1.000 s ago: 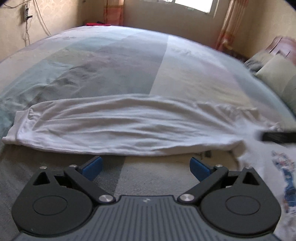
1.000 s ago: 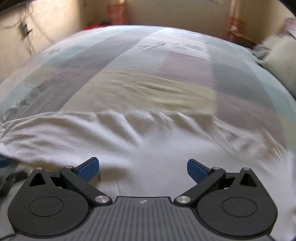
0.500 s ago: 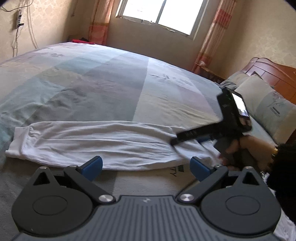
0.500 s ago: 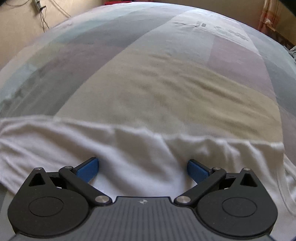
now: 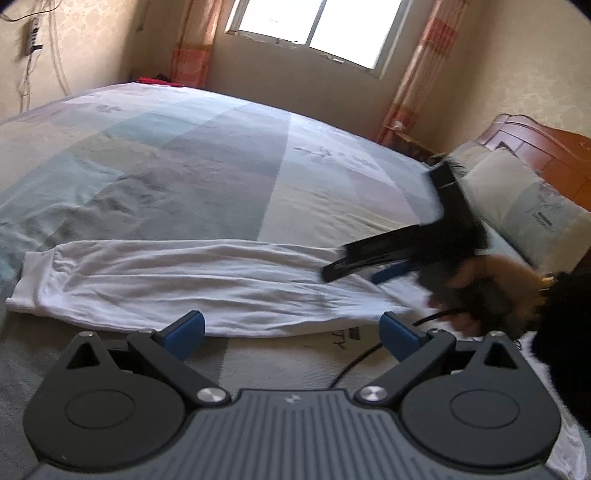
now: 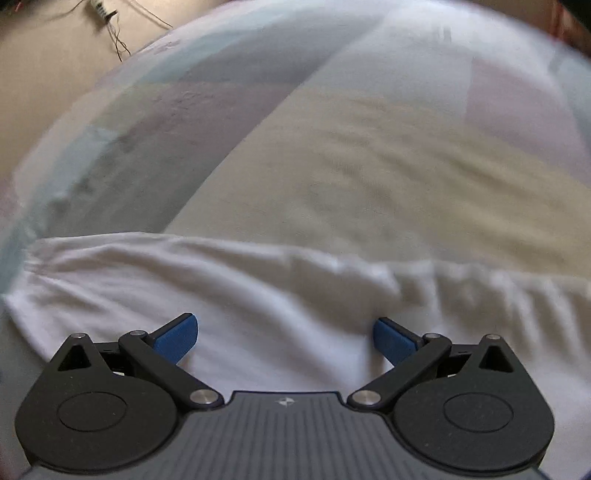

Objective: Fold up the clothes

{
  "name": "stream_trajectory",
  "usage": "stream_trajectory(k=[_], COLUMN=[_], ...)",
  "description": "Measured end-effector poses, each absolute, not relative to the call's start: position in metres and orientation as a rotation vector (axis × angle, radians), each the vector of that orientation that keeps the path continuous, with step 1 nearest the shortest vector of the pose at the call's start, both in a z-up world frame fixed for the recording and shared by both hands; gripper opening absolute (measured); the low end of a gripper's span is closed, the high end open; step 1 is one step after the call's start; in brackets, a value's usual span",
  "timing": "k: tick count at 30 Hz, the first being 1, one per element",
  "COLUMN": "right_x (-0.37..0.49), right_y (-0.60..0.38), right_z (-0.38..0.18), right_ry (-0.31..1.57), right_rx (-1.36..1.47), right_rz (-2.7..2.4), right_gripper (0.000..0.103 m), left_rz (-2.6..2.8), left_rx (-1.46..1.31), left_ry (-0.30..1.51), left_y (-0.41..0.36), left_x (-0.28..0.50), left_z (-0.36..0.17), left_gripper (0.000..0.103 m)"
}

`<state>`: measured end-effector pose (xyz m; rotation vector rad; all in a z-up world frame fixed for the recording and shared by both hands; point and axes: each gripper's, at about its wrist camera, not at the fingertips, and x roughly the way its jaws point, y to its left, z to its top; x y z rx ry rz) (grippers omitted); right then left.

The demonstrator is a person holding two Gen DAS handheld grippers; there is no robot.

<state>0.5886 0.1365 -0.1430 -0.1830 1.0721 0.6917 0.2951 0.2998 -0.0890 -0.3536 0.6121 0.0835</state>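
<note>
A white long-sleeved shirt lies on the bed, its sleeve [image 5: 192, 284] stretched out to the left with the cuff at the far left. My left gripper [image 5: 291, 332] is open just short of the sleeve's near edge, nothing between its blue pads. In the left wrist view the right gripper [image 5: 354, 269] reaches in from the right, low over the sleeve near the shoulder, held by a hand [image 5: 491, 291]. Seen from its own camera, the right gripper [image 6: 284, 339] is open over the white cloth [image 6: 240, 295], its pads resting on or just above it.
The bed [image 5: 207, 162] has a pale patchwork cover with wide bare room beyond the sleeve. Pillows [image 5: 524, 199] and a wooden headboard [image 5: 546, 151] stand at the right. A window [image 5: 314, 26] with curtains is at the back. A black cable [image 5: 365, 362] trails by the left gripper.
The right gripper has come in from the right and moved left and down onto the sleeve. The left gripper has tilted up and backed off slightly. The sleeve lies as before.
</note>
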Motion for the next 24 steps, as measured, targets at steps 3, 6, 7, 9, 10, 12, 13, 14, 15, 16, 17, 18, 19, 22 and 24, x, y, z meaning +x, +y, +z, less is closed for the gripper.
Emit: stream_trajectory(k=[3, 6, 7, 9, 10, 12, 13, 14, 15, 16, 17, 18, 19, 22, 24], right_x=[0.599, 0.600, 0.596, 0.587, 0.581, 0.571, 0.570, 0.571, 0.572, 0.573, 0.574, 0.575, 0.576, 0.576, 0.563], right_y=[0.151, 0.147, 0.143, 0.136, 0.132, 0.128, 0.132, 0.137, 0.143, 0.148, 0.154, 0.159, 0.163, 0.172, 0.178], right_z=[-0.146, -0.137, -0.132, -0.120, -0.118, -0.117, -0.123, -0.128, -0.133, -0.138, -0.143, -0.148, -0.145, -0.135, -0.124], right_ry=[0.986, 0.994, 0.992, 0.988, 1.008, 1.054, 1.081, 1.061, 1.041, 1.020, 1.000, 0.980, 0.980, 0.977, 0.956], right_rx=[-0.231, -0.200, -0.187, -0.161, -0.152, -0.135, -0.136, -0.168, -0.199, -0.231, -0.262, -0.293, -0.286, -0.270, -0.291], right_rz=[0.662, 0.673, 0.682, 0.701, 0.723, 0.761, 0.772, 0.764, 0.755, 0.747, 0.738, 0.730, 0.716, 0.712, 0.752], right_gripper=[0.103, 0.103, 0.103, 0.103, 0.103, 0.103, 0.103, 0.103, 0.103, 0.103, 0.103, 0.103, 0.103, 0.103, 0.103], left_rz=[0.047, 0.015, 0.002, -0.014, -0.022, -0.037, -0.045, -0.053, -0.061, -0.068, -0.076, -0.084, -0.091, -0.072, -0.040], left_rx=[-0.354, -0.344, -0.340, -0.329, -0.323, -0.312, -0.306, -0.300, -0.294, -0.288, -0.283, -0.277, -0.271, -0.219, -0.182], left_ry=[0.597, 0.581, 0.575, 0.570, 0.568, 0.564, 0.562, 0.560, 0.558, 0.556, 0.554, 0.552, 0.550, 0.569, 0.588], left_y=[0.296, 0.291, 0.290, 0.285, 0.283, 0.279, 0.276, 0.274, 0.272, 0.270, 0.267, 0.265, 0.263, 0.258, 0.258], left_x=[0.294, 0.293, 0.292, 0.291, 0.291, 0.290, 0.289, 0.289, 0.288, 0.288, 0.287, 0.287, 0.286, 0.284, 0.281], left_z=[-0.087, -0.084, -0.083, -0.081, -0.080, -0.078, -0.077, -0.076, -0.075, -0.074, -0.073, -0.072, -0.071, -0.070, -0.069], left_gripper=[0.100, 0.100, 0.100, 0.100, 0.100, 0.100, 0.100, 0.100, 0.100, 0.100, 0.100, 0.100, 0.100, 0.100, 0.100])
